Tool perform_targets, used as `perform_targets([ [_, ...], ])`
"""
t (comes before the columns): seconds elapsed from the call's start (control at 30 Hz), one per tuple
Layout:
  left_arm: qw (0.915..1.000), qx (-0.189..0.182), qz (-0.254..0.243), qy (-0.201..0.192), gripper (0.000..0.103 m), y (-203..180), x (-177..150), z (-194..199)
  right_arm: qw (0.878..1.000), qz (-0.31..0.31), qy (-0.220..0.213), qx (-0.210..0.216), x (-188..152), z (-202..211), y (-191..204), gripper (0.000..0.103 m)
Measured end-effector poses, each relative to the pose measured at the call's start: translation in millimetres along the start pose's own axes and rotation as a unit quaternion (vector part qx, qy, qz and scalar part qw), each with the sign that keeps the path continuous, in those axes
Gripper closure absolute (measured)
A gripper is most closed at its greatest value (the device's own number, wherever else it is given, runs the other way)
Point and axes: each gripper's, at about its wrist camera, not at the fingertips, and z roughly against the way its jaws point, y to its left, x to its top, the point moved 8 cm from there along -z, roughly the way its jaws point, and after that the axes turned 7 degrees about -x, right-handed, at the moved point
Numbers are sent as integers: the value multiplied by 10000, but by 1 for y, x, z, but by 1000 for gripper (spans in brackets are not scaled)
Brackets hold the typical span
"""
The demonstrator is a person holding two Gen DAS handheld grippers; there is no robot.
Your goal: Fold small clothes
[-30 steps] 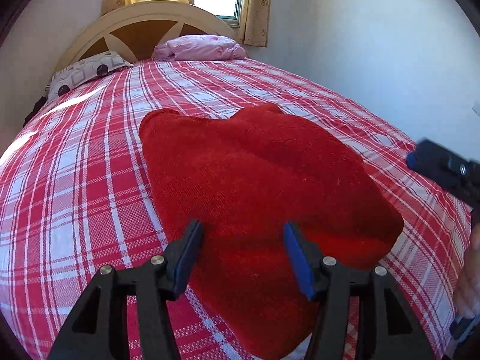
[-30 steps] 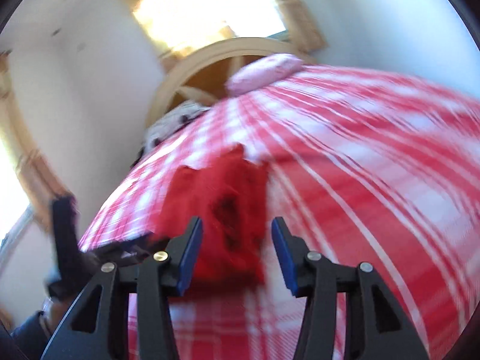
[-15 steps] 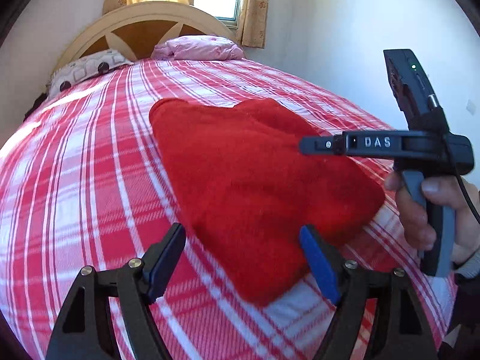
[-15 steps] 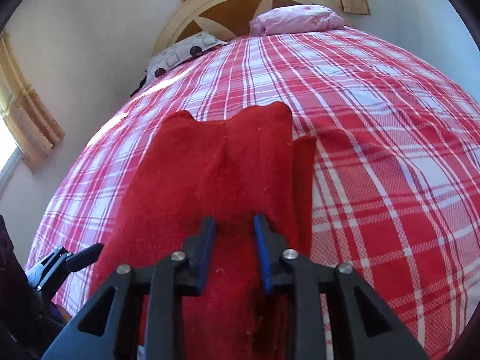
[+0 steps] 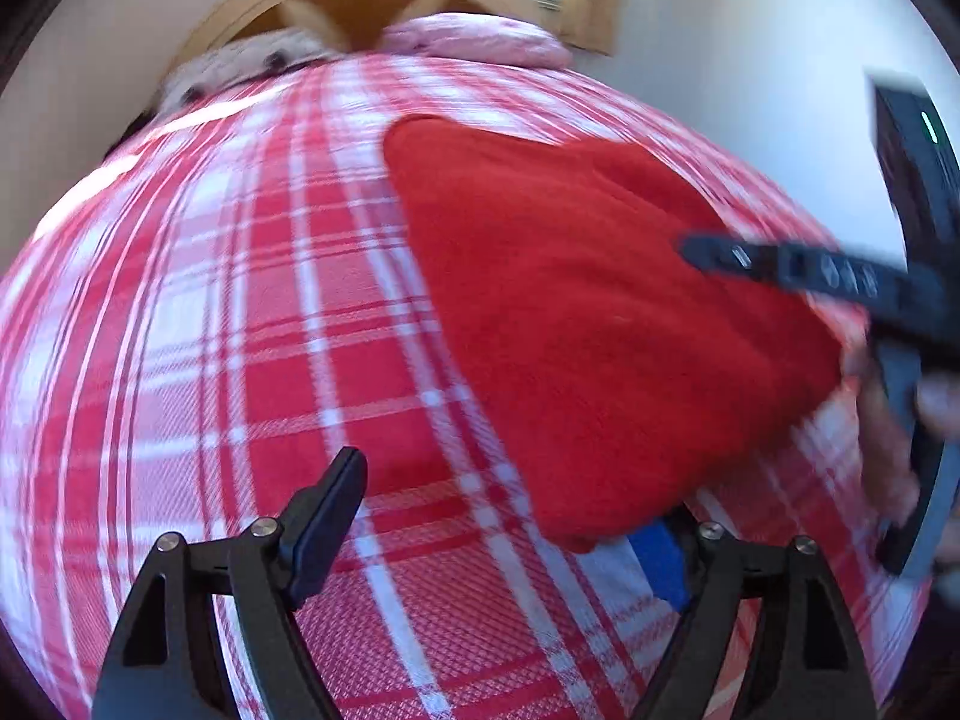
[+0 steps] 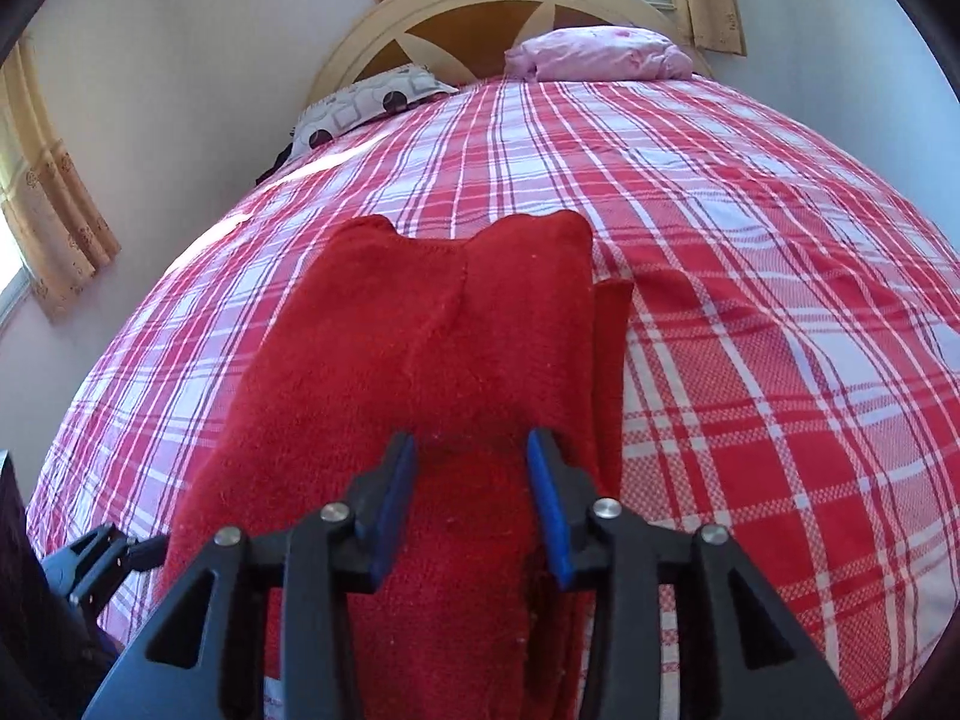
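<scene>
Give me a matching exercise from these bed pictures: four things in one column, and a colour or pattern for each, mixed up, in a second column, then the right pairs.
Things:
1. folded garment
2. bedspread
3. pillow nearest the window
4. headboard

Colours:
A. pink
B. cream frame with brown panels
C. plain red
D. red and white plaid

Pairs: 1-C, 2-D, 3-A, 4-B

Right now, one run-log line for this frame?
left gripper: opening, empty | right gripper: opening over garment | garment: folded on bed
</scene>
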Motion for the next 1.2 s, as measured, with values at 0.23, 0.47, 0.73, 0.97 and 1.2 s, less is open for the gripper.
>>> perform_targets([
  [0.23, 9930, 61, 1149, -280, 18, 29, -20, 19, 9999, 102, 90, 18, 0, -3, 1, 62],
  [0.47, 9918, -168, 1170, -479, 18, 13, -42, 53, 9996, 247, -106, -111, -1, 11, 1, 62],
  [0.73, 9925, -19, 704, -1002, 18, -6, 5, 68, 9975, 531, -391, -266, -16, 55, 6, 52],
  [0.97, 9983, 394, 390, -157, 11, 7, -3, 7, 9980, 449, 245, -361, -47, 35, -4, 53],
  [1.2, 9982, 450, 369, -155, 5, 9, -13, 5, 9989, 152, 429, -102, -63, 22, -18, 54],
])
